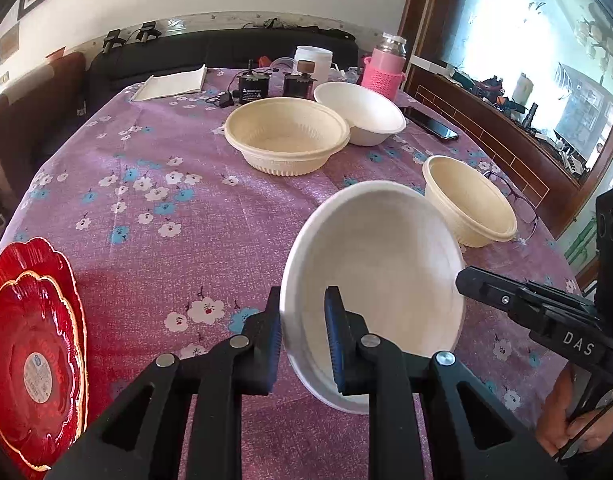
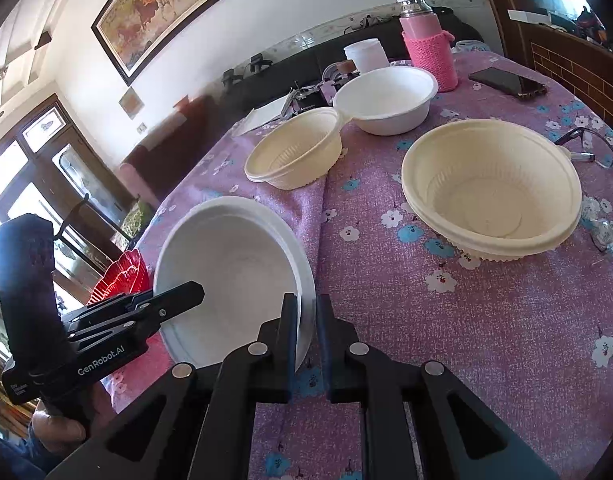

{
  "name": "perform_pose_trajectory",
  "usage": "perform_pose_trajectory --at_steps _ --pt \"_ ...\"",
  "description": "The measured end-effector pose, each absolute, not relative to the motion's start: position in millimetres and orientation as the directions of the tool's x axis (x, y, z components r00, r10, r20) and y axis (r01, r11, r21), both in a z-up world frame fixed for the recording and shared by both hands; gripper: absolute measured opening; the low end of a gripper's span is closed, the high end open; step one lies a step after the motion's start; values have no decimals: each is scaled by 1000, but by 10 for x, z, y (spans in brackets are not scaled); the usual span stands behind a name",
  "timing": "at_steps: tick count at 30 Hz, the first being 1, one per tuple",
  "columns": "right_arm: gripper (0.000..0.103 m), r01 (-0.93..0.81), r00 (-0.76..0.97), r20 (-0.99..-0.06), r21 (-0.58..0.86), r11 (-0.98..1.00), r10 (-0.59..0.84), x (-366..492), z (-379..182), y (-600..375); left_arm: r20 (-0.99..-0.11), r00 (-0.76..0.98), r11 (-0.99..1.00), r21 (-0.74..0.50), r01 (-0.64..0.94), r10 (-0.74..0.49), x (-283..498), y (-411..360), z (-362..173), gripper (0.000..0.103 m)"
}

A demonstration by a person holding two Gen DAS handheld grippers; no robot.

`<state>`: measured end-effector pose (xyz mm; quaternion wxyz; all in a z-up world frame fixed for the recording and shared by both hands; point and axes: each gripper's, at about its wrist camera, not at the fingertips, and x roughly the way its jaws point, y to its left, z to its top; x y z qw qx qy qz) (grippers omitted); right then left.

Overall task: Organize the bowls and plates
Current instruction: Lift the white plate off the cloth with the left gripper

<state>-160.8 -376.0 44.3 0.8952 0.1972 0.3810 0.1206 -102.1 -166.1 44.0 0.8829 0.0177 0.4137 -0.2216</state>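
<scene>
Open cloth lay across the left half of the bench (image 1: 154, 216), passable. Red plates (image 1: 34, 344) blocked the near-left edge. Cream bowls (image 1: 286, 136) (image 1: 472, 200), white bowl (image 1: 362, 112), phone (image 1: 434, 122), glasses (image 1: 518, 200) and clutter (image 1: 266, 84) crowded the far and right sides.

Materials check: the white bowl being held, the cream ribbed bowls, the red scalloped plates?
White bowl: likely moulded paper pulp or foam; matte, no glare. Cream ribbed bowls: thin plastic probably, slight sheen, fluted walls. Red scalloped plates: translucent glass or hard plastic, glossy, gold-edged.

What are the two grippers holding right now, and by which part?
Both hold the same white bowl, tilted: the left gripper pinches its near rim, the right gripper the opposite rim.
</scene>
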Motion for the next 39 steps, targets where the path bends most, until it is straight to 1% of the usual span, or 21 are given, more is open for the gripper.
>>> perform_pose_trajectory --at_steps 2,5,7,12,14,16,17,18,19,21,23,24,25,26,32,39 --pt "11 -61 690 -641 410 910 335 -1620 467 -3722 -743 552 903 -165 397 -378 -1013 -1628 409 22" --pt "11 -53 686 -650 403 913 327 -1605 439 -3706 -756 536 904 -172 391 -376 -1022 -1601 347 23" --pt "11 -32 694 -656 384 923 297 -1608 444 -3712 -756 535 904 -173 392 -377 -1029 -1596 327 23" --pt "12 -28 688 -653 412 911 317 -1605 420 -3726 -756 530 901 -179 396 -384 -1024 -1594 304 27" --pt "12 -28 694 -645 421 907 321 -1609 433 -3726 -757 528 900 -184 395 -386 -1018 -1585 293 30" --pt "13 -35 703 -634 422 906 322 -1621 460 -3715 -755 530 901 -184 394 -386 -1014 -1578 293 30" --pt "15 -36 707 -629 425 904 324 -1624 469 -3710 -754 531 901 -185 393 -387 -1011 -1575 294 30" --pt "24 -32 707 -629 427 904 322 -1617 470 -3710 -754 532 901 -184 392 -386 -1009 -1573 295 30" --pt "36 -34 705 -628 436 899 331 -1609 464 -3710 -753 533 901 -183 393 -386 -1005 -1574 292 30" --pt "47 -44 701 -617 464 885 359 -1597 442 -3705 -753 534 901 -181 394 -384 -998 -1578 281 30" --pt "47 -45 691 -622 472 881 368 -1570 411 -3672 -755 535 901 -169 400 -379 -997 -1595 270 30" --pt "43 -48 679 -630 475 879 378 -1550 389 -3644 -756 536 901 -162 403 -376 -999 -1604 268 29" --pt "26 -48 668 -640 471 881 379 -1534 365 -3611 -755 537 899 -156 410 -376 -1006 -1615 266 24" --pt "19 -44 656 -656 462 886 374 -1514 337 -3576 -755 542 900 -145 411 -369 -1015 -1626 267 24" --pt "15 -29 667 -649 468 883 366 -1541 371 -3579 -750 564 902 -101 419 -345 -1068 -1649 311 22" --pt "15 -48 677 -641 454 890 363 -1604 493 -3549 -736 586 906 -91 413 -341 -1109 -1607 384 22"
